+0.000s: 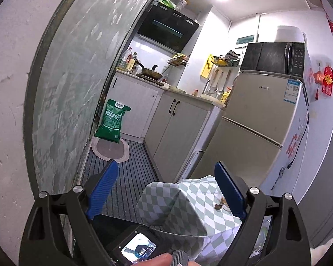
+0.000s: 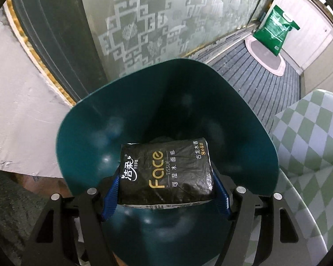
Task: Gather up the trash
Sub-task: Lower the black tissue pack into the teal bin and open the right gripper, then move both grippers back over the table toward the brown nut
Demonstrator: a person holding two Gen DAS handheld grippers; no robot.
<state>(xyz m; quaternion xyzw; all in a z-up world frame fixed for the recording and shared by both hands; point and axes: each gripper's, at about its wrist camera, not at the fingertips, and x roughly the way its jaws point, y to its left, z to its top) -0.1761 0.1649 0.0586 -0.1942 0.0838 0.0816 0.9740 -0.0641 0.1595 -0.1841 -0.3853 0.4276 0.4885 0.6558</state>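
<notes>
Right gripper (image 2: 165,196): blue pads press both short ends of the black tissue pack (image 2: 165,173), gripping it.
Tissue pack: over the mouth of the dark green bin (image 2: 82,133); long axis spans jaw to jaw, printed face up.
Left gripper (image 1: 166,190): jaws wide apart, holding nothing, above the corner of the checked tablecloth (image 1: 188,204).

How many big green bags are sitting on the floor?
1. The green bag stands on the little rug at the far end of the kitchen floor, leaning by the glass door. The table could be hiding others.
</notes>
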